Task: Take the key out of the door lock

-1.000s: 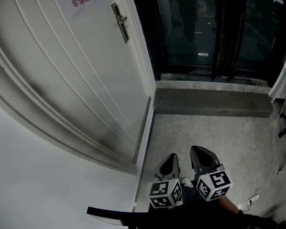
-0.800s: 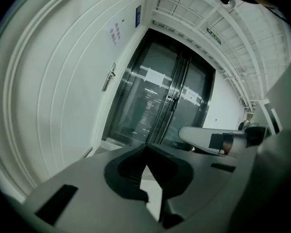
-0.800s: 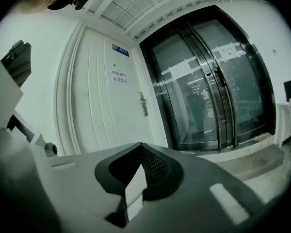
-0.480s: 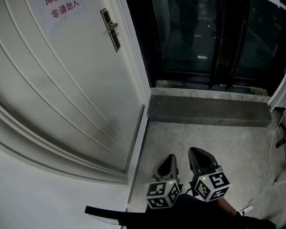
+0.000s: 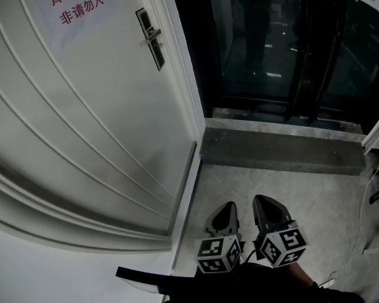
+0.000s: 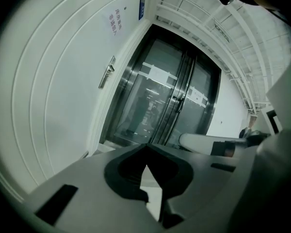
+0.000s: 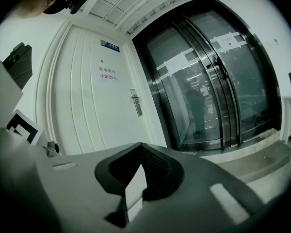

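- Door (image 5: 82, 106): white, with long raised mouldings. It fills the left of your head view.
- Lock plate (image 5: 150, 38): a narrow, dark, upright plate close to the door's right edge, high in your head view. A pale lever handle (image 5: 154, 34) crosses its upper part. In the right gripper view the same plate shows small and grey, beside the door frame.
- Key: too small to make out on the lock plate in any view. Where it sits cannot be told beyond that plate.
- Sign (image 5: 76, 2): pale paper with red characters, on the door up and left of the lock plate.
- Glass doors (image 5: 284, 43): dark and reflective, just right of the door frame.
- Step (image 5: 281, 150): a grey stone slab at the foot of the glass doors.
- Left gripper (image 5: 227, 206): you hold it low over the concrete floor (image 5: 316, 201), well apart from the lock plate. Its jaw tips meet, with nothing between them.
- Right gripper (image 5: 260, 199): just beside the left one, pointing the same way. Its jaw tips are also closed together and hold nothing.
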{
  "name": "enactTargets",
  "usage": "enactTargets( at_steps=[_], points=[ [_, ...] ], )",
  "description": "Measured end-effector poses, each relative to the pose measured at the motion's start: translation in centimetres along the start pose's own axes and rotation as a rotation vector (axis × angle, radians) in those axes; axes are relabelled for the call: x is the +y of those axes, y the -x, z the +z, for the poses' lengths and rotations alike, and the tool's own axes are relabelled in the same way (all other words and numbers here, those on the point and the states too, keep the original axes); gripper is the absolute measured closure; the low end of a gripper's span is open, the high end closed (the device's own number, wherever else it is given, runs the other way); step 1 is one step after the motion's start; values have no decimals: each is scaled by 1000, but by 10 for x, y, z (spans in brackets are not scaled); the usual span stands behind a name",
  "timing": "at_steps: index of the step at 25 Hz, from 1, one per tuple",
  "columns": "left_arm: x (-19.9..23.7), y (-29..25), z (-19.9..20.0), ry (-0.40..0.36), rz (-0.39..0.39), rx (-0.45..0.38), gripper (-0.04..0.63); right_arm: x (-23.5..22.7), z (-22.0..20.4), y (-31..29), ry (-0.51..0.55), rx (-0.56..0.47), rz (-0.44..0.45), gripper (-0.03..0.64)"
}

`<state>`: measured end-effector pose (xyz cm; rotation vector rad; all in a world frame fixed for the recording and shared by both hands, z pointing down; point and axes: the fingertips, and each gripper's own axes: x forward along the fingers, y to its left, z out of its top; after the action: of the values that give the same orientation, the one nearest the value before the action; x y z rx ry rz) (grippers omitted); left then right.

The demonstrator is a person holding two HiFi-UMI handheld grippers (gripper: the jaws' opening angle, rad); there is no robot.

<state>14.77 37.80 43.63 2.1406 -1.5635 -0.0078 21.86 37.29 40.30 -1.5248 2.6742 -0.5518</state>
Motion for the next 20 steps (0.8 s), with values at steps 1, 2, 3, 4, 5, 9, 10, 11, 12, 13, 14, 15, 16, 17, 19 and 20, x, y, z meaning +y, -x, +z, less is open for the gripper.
enactTargets(
  at_steps=[1,2,3,4,5,9,10,11,12,13,14,15,16,17,19,20],
  points=[
    [6,-10,7,-3,-2,-4,595,-2,3,-11,0,-2,0,615],
    [12,-19,16,-7,-4,-8,595,-3,6,-24,2,-2,1,615],
    [18,-29,25,-11,-5,-15,595,-3,9,-37,4,0,7,615],
    [25,-38,36,-15,-5,-24,595,-1,14,-51,9,1,18,615],
    [32,-47,45,-20,-3,-33,595,1,19,-64,17,-1,30,615],
    [60,-82,70,-15,2,-44,595,-1,38,-113,35,-23,51,615],
    [66,-89,75,-11,1,-45,595,-3,41,-124,35,-25,50,615],
    [72,-97,80,-9,1,-45,595,-5,44,-135,36,-26,48,615],
    [78,-104,85,-7,1,-45,595,-6,47,-145,37,-27,45,615],
    [84,-111,90,-8,0,-44,595,-8,50,-155,39,-28,42,615],
    [88,-118,94,-9,-2,-45,597,-10,52,-163,40,-31,39,615],
    [92,-125,98,-11,-4,-45,595,-12,54,-170,40,-36,37,615],
    [96,-132,101,-12,-7,-44,595,-15,55,-176,38,-40,33,615],
    [99,-138,102,-12,-9,-38,595,-18,56,-181,35,-43,26,615],
    [102,-151,99,-9,-15,-15,595,-27,55,-189,24,-41,5,615],
    [102,-158,98,-8,-20,-3,595,-33,56,-193,19,-40,-7,615]
  ],
)
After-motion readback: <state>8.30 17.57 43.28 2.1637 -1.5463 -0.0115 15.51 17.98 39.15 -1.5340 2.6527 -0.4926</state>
